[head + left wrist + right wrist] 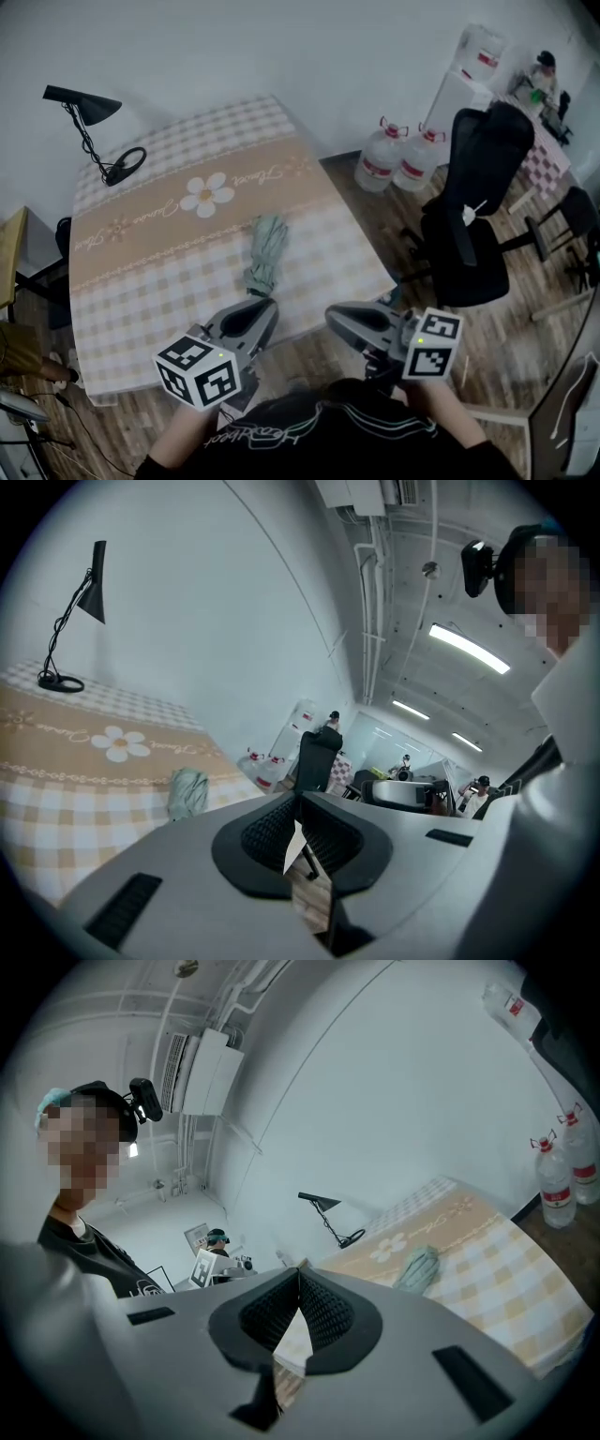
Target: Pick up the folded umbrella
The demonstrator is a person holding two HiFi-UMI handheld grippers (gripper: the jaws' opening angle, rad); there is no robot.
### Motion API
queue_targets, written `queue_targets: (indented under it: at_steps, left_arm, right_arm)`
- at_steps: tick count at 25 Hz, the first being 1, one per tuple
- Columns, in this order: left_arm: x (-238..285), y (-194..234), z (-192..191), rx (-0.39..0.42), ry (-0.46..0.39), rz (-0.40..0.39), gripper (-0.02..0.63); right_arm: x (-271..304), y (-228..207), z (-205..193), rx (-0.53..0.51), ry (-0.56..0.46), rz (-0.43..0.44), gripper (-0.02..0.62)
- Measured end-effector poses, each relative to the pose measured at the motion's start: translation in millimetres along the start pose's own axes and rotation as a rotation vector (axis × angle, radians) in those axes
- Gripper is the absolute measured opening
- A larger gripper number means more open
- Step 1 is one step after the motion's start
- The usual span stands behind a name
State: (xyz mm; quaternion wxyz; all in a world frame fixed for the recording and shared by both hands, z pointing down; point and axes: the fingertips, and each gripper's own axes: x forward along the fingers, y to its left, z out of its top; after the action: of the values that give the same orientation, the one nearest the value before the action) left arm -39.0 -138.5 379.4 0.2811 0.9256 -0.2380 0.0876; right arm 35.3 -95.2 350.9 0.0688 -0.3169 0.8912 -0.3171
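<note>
Now your left claw is closed on nothing, and your right claw, at its 3 o'clock, is pinched together and empty too. Both hover by the surface's front edge. The folded umbrella lies on the checked cloth at 12 o'clock from your left claw, clear of both.

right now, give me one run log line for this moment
phase: pre-grasp | umbrella: folded, on table, untouched | left tool: shut, empty | right tool: shut, empty
</note>
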Motion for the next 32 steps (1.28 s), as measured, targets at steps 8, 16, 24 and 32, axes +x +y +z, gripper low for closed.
queue_targets:
  at_steps: [8,16,24,32]
  left_arm:
    - [17,39,0,-0.003,0.046,0.096,0.079]
    - [46,83,-4,-0.050,0.105,0.199,0.186]
    - [83,136,-23,-0.060,0.222,0.335,0.259]
    - [112,183,-49,-0.077,0.339,0.452,0.276]
  right_arm:
    - [24,-37,13,0.037,0.042,0.054,0.012]
    - [44,-81,37,0.060,0.091,0.112,0.012]
    - [53,-135,50,0.110,0.130,0.136,0.012]
    - [52,-192,69,0.135,0.139,0.125,0.012]
